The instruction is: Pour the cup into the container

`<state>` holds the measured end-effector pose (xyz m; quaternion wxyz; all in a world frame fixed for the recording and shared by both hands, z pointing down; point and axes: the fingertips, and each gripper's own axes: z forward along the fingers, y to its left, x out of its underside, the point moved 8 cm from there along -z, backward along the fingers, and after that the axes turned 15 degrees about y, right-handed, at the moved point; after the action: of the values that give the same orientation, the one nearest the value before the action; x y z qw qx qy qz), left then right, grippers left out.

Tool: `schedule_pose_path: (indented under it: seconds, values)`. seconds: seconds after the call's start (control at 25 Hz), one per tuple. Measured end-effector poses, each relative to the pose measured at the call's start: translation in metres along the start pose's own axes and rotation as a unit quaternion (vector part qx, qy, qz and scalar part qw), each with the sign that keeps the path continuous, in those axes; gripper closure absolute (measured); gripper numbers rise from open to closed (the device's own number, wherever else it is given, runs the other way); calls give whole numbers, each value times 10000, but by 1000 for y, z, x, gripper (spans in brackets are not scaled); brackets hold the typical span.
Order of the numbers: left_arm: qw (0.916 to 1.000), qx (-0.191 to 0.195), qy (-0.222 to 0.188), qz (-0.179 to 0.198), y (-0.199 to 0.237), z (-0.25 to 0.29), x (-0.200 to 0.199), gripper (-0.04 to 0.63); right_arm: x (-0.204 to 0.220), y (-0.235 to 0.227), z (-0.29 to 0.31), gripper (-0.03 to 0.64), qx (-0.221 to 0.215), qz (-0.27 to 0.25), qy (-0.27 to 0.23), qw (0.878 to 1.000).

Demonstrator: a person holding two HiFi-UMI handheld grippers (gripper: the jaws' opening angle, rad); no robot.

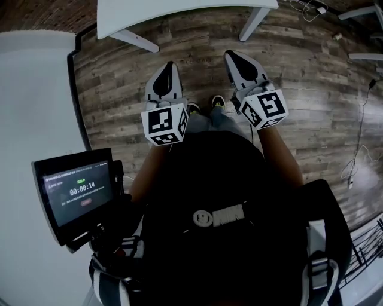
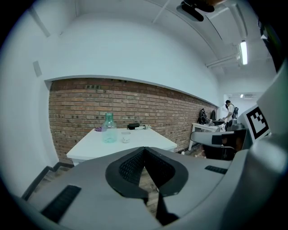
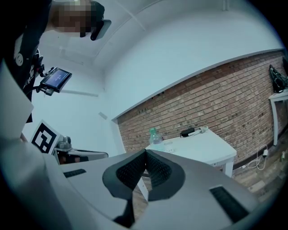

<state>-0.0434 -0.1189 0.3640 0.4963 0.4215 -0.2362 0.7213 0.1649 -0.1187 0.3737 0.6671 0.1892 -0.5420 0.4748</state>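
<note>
On a white table by the brick wall stands a clear teal-tinted bottle-shaped container, with a small clear cup just right of it. The right gripper view shows the same container and table, the cup mostly hidden behind the jaws. Both grippers are held well short of the table, over the wooden floor. My left gripper and right gripper point toward the table's edge. The jaws of each meet at the tips, left gripper and right gripper, with nothing between them.
A black object lies at the back of the table, near the wall. A small screen is mounted at my left. Further right are another desk, a chair and a person. Cables trail on the floor.
</note>
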Motion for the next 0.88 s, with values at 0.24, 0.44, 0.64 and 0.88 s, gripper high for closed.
schedule_pose_path:
  seconds: [0.24, 0.44, 0.64, 0.88]
  values:
    - [10000, -8, -42, -77, 1, 4, 0, 595, -2, -2, 3, 614, -5, -74, 69, 9999]
    - [9999, 34, 2, -117, 11, 35, -39, 595, -37, -28, 26, 614, 94, -63, 178, 9998]
    - [9998, 172, -5, -142, 71, 83, -45, 595, -48, -33, 99, 614, 271, -117, 299, 9991]
    - [9992, 257, -83, -288, 129, 101, -57, 595, -71, -13, 158, 614, 335, -294, 391, 9982]
